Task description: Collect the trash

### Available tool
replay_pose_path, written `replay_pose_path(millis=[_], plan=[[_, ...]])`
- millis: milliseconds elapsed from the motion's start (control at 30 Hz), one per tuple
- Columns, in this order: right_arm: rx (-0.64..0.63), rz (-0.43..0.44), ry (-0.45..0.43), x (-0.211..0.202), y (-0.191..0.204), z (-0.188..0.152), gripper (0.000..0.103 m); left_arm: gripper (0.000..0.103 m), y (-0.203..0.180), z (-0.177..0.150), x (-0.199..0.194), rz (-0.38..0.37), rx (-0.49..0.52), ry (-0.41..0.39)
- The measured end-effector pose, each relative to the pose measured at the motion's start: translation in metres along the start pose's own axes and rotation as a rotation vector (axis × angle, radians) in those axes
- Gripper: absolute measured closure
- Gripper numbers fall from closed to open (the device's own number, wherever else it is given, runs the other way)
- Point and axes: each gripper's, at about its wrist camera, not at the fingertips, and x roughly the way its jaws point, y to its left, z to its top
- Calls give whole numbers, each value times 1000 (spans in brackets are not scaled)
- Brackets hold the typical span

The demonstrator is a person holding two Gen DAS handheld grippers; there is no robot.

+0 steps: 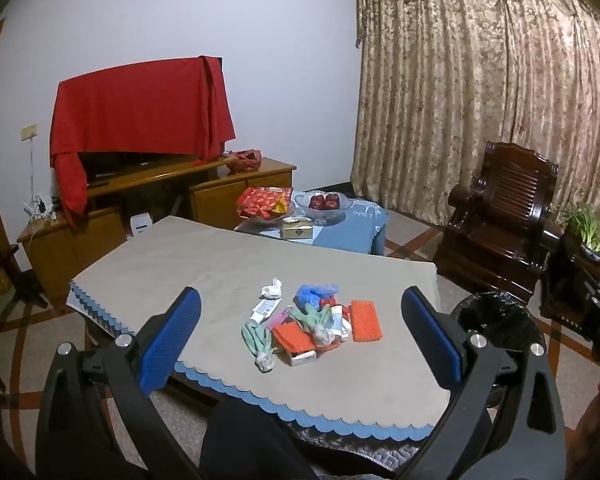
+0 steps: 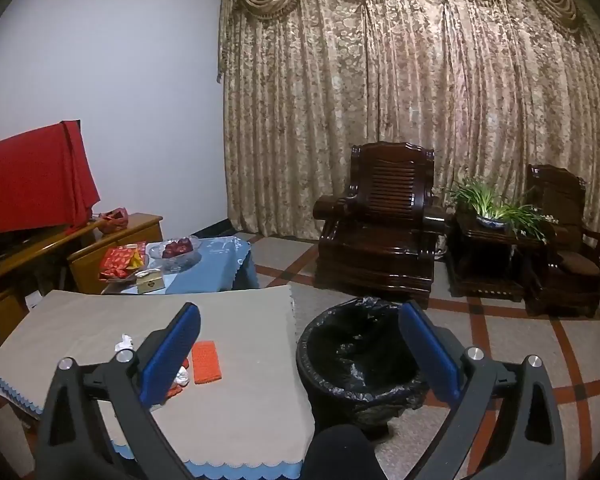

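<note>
The left gripper point(image 1: 300, 328) stood spread wide and empty, its blue pads apart, with the pile of trash point(image 1: 308, 326) lying ahead between its fingers on the table point(image 1: 204, 264) (wrappers, tissue, orange packets). The right gripper point(image 2: 300, 346) was likewise released, the black-lined bin point(image 2: 360, 364) just ahead of it.

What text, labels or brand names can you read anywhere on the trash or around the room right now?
None can be read.
White tube in the trash pile: blue print, too blurred.
Small box at the pile's near edge: print too small.
Tissue box on the far table: dark emblem, unreadable.
Red snack packets: yellow marks, too blurred.
</note>
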Motion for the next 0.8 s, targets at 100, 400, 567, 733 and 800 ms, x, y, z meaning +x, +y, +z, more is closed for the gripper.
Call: replay_pose_path(millis=[100,400,567,733,800], plan=[[3,-4,1,2,1,-1,6,5,1,1,0,-2,-2,5],[4,-4,3,2,1,-1,6,6,1,0,1,-1,-1,6],[3,-4,4,2,1,0,6,5,2,0,1,-2,-3,6],[3,-5,5,1,1,1,6,5,2,-1,2,-1,-3,7],[3,-3,6,1,1,1,6,5,2,0,1,-2,-3,8]])
